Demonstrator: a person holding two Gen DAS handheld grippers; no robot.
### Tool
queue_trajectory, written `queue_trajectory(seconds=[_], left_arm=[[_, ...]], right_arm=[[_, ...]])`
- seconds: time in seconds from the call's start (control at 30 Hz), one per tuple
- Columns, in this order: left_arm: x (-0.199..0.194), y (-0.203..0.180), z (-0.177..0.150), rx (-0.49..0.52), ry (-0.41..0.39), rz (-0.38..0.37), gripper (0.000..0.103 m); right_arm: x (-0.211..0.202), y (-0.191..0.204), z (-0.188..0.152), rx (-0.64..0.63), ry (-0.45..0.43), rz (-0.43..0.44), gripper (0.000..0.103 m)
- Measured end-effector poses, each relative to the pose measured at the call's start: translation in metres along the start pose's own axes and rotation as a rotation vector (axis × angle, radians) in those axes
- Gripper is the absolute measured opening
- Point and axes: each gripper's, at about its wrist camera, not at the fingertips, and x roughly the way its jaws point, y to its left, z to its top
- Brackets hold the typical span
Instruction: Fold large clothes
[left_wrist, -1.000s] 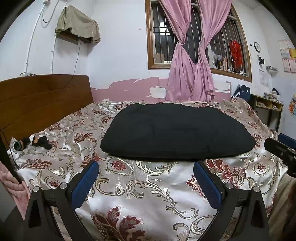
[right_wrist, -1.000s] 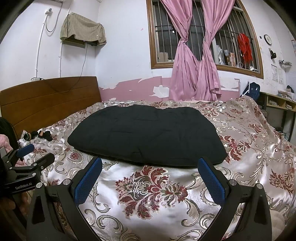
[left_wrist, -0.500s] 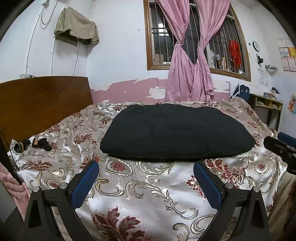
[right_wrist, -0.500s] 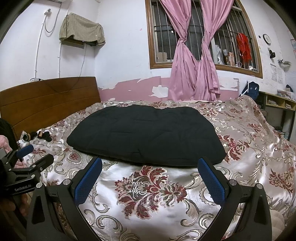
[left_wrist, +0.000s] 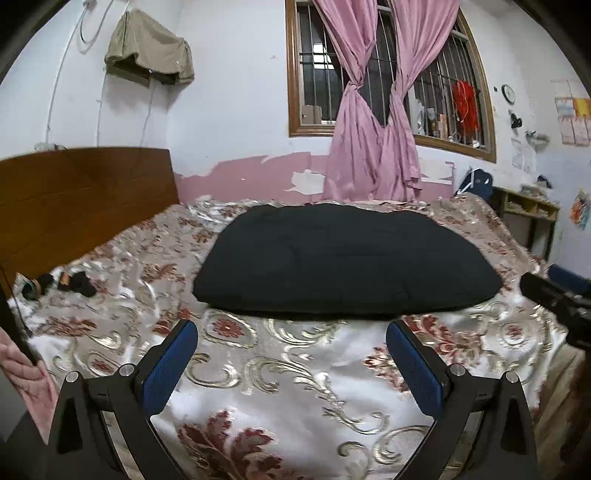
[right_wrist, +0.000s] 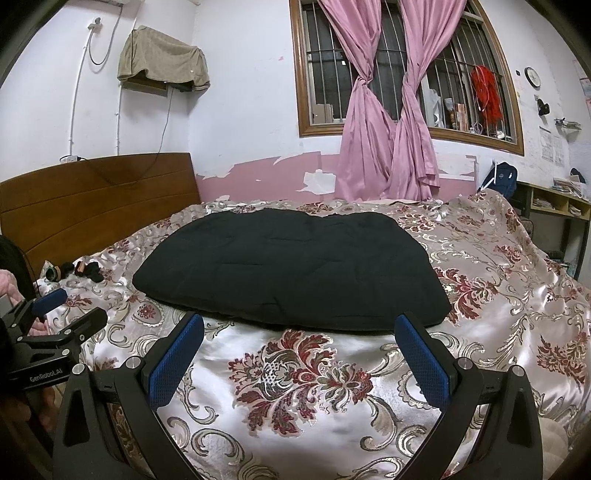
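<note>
Left wrist view: black garment lay as flat, compact rectangle mid-bed, unchanged over last second. Left gripper and right gripper hovered short of its near edge, unmoved, jaws wide, empty. Folded or merely spread: undetermined.

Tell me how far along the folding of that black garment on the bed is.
The black garment already lies as a compact rectangle on the bedspread, so some folding looks done. Nothing is in hand: left gripper and right gripper are open, short of it. Further folds may remain.
</note>
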Motion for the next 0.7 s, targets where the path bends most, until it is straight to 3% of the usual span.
queue_trajectory(seconds=[0.7], left_arm=[[0.0029,-0.0089,-0.0005,0.069,0.024,0.002,0.103]], right_arm=[[0.0004,0.0006,-0.0007,-0.002,0.003,0.0,0.101]])
